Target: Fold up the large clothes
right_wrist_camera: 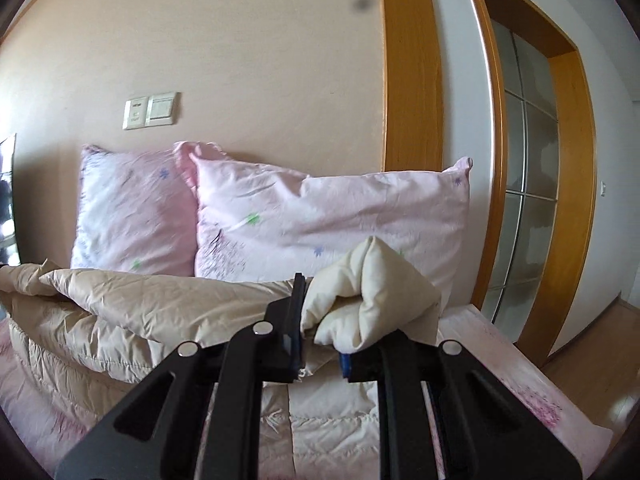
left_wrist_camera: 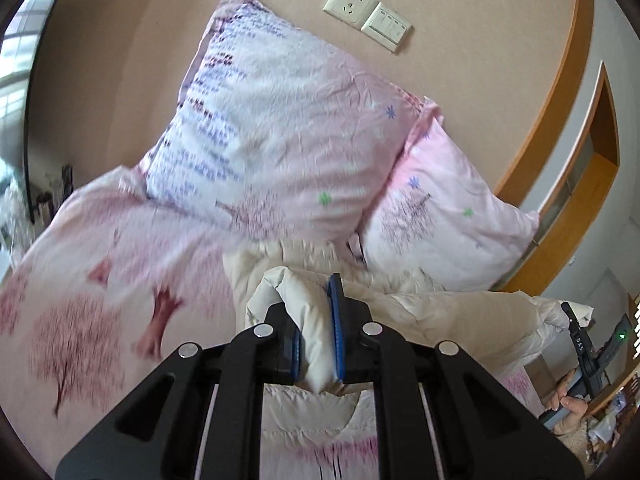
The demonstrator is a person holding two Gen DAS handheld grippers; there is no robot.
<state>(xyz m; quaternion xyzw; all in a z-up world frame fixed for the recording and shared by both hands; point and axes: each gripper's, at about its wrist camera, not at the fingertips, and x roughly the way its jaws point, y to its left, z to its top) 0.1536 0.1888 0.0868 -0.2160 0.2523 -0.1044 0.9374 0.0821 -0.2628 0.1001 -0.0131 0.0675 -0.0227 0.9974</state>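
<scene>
Cream padded jacket (right_wrist_camera: 168, 312), pinched in both your grippers.
Your left gripper (left_wrist_camera: 316, 332) and right gripper (right_wrist_camera: 322, 328) each clench a bunched fold before the pink pillows (right_wrist_camera: 320, 216).

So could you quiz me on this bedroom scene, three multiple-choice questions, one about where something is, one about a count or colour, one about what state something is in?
1. Where do the pillows stand?
A. Flat at the foot of the bed
B. Propped against the wall at the head of the bed
C. On the floor

2. How many pillows are there?
A. One
B. Two
C. Four

3. What is the left gripper doing?
A. Hanging open
B. Shut on nothing
C. Shut on the cream padded garment

Answers:
1 B: the pillows lean on the beige wall.
2 B: both views show two pink ones.
3 C: the left gripper has a fold of the cream padded garment pinched between its blue pads; the right gripper grips the same garment too.
</scene>
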